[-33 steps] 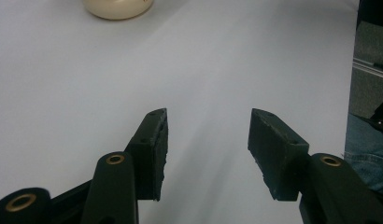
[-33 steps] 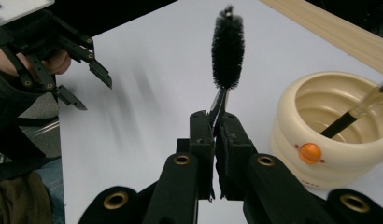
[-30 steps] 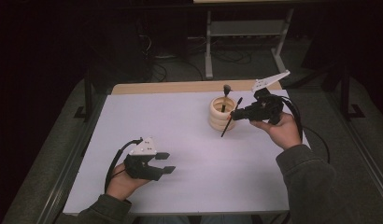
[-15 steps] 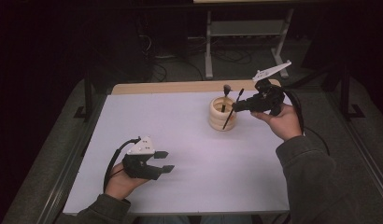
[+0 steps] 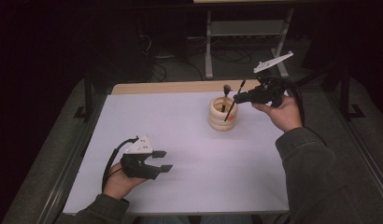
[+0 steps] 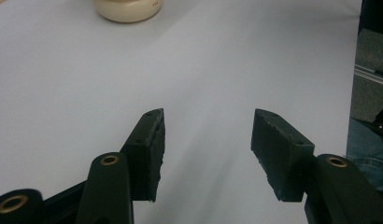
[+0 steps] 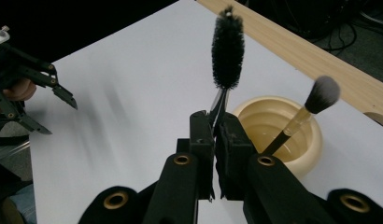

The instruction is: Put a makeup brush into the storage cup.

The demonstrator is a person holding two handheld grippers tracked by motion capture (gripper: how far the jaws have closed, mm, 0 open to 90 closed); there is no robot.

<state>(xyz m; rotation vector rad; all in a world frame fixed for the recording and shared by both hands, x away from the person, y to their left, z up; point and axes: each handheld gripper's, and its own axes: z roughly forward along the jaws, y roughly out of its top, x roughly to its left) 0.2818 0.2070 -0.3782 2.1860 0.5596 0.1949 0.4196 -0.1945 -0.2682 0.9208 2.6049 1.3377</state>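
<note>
My right gripper (image 5: 240, 97) is shut on the thin handle of a black bristle brush (image 7: 228, 46) and holds it tilted above the table, by a cream ribbed pot (image 5: 223, 114). The brush's (image 5: 234, 101) lower end shows against the pot's front; I cannot tell whether it touches the pot. A pale-tipped makeup brush (image 7: 320, 93) stands in the pot (image 7: 278, 135). In the right gripper view the closed jaws (image 7: 216, 126) clamp the stem just below the bristles. My left gripper (image 5: 161, 161) rests low at the near left, open, with nothing between its jaws (image 6: 207, 140).
A white sheet (image 5: 180, 140) covers the table, with a wooden strip (image 5: 171, 87) along the far edge. A metal stand (image 5: 245, 32) and cables lie on the floor beyond. The pot's base (image 6: 129, 9) shows far ahead in the left gripper view.
My right gripper has risen and shifted toward the far right, taking the black brush with it, so its lower end now hangs higher against the pot. The left gripper has stayed put.
</note>
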